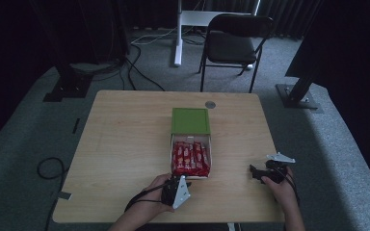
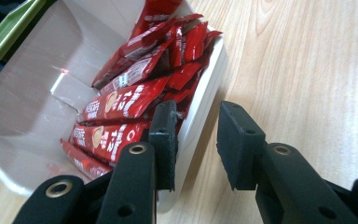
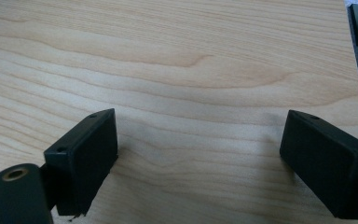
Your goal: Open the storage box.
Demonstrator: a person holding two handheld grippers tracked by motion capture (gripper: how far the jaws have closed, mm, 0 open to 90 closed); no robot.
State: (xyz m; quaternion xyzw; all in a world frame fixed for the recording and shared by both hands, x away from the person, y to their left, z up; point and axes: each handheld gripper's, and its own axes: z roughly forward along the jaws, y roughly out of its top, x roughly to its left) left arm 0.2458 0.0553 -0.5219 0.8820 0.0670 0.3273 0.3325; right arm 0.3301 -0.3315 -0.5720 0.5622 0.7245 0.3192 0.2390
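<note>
The left gripper (image 2: 195,144) straddles the near wall of the white box (image 2: 28,93), one jaw inside against the red sachets (image 2: 121,105), one outside over the table (image 2: 298,70); its jaws are narrowly parted, and whether they pinch the wall I cannot tell. The high view places the box at mid-table with its green lid (image 1: 190,120) hinged back. The right gripper (image 3: 200,158) rests jaws wide apart over bare wood. The sachets bear white lettering, "1+2" legible.
</note>
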